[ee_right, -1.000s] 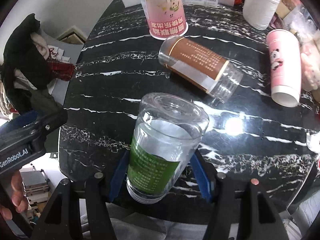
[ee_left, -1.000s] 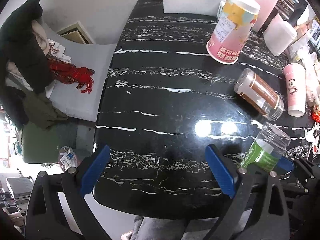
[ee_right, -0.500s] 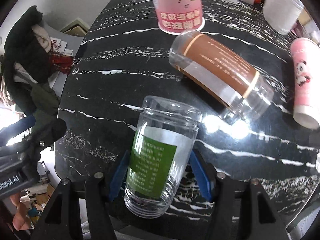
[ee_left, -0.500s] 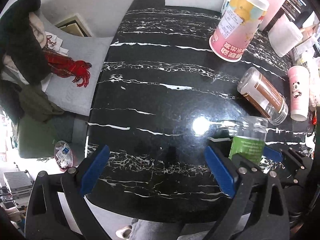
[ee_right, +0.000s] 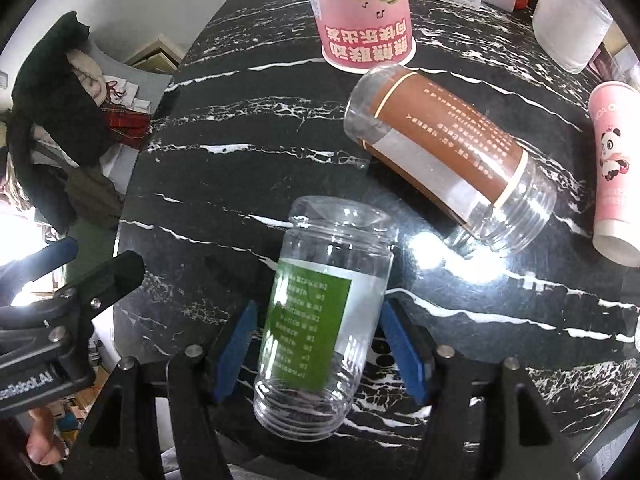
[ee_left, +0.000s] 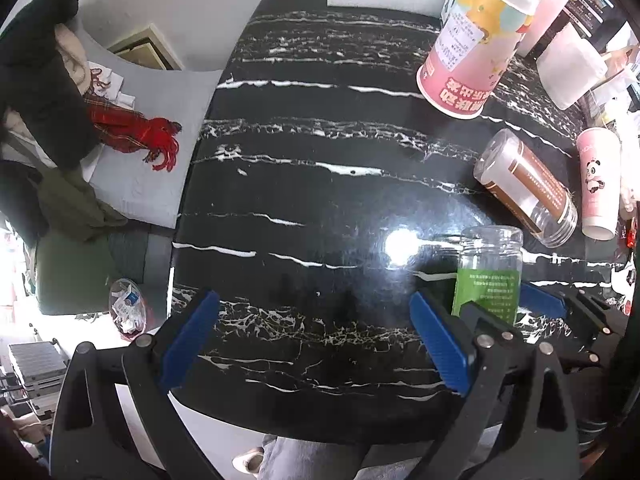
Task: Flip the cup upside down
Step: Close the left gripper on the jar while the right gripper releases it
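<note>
The cup is a clear plastic jar with a green label (ee_right: 320, 320). My right gripper (ee_right: 318, 342) is shut on its middle, a blue pad pressing each side. The threaded mouth is the end nearest the right wrist camera and the closed base points away. In the left wrist view the jar (ee_left: 490, 272) stands almost vertical over the black marble table (ee_left: 320, 200), closed base on top; its lower end is hidden behind my own finger. My left gripper (ee_left: 314, 340) hangs open and empty over the table's near edge, to the jar's left.
A brown-labelled clear jar (ee_right: 448, 160) lies on its side just beyond. An upturned pink paper cup (ee_right: 364, 8), a white tub (ee_right: 568, 16) and a fallen panda cup (ee_right: 616, 172) sit at the back and right. A chair with clothes (ee_left: 60, 120) stands left of the table.
The right gripper has turned the jar from a slant to nearly vertical, base end up, and carried it a little leftward. The left gripper stays open in about the same place.
</note>
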The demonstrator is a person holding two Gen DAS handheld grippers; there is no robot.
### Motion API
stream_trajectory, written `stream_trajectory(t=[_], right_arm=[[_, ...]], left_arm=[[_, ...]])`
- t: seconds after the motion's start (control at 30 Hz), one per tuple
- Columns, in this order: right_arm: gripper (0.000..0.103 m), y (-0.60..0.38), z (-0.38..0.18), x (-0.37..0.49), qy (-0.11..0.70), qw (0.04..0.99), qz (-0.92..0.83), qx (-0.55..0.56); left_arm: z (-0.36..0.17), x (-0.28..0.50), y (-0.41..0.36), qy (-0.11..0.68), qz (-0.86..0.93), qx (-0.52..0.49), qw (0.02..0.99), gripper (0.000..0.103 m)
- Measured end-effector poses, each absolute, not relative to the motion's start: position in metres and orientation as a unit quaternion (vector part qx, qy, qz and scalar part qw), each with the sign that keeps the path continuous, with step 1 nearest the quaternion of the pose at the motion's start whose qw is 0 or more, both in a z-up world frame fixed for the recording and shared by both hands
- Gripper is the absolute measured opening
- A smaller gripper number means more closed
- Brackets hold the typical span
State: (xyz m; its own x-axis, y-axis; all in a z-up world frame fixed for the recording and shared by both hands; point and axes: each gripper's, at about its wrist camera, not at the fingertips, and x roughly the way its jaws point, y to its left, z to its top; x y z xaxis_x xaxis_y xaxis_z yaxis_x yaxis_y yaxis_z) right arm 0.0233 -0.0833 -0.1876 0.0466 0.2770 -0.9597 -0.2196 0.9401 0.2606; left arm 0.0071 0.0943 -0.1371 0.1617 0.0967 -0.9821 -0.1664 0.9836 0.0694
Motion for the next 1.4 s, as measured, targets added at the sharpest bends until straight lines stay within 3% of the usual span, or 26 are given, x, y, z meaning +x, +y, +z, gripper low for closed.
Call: stream_trajectory(t=[0.77, 1.4], right_arm=[[0.07, -0.171, -0.12, -0.02, 0.645, 0.753, 0.112, 0.071], [0.07, -0.22, -0.148, -0.017, 0.668, 0.734, 0.094, 0.077]], left_arm=[[-0.085, 0.011, 0.019, 0.619, 0.024, 0.0, 0.785, 0.096], [-0.141, 0.024, -0.049, 0.658, 0.0, 0.024, 0.752, 0.096]])
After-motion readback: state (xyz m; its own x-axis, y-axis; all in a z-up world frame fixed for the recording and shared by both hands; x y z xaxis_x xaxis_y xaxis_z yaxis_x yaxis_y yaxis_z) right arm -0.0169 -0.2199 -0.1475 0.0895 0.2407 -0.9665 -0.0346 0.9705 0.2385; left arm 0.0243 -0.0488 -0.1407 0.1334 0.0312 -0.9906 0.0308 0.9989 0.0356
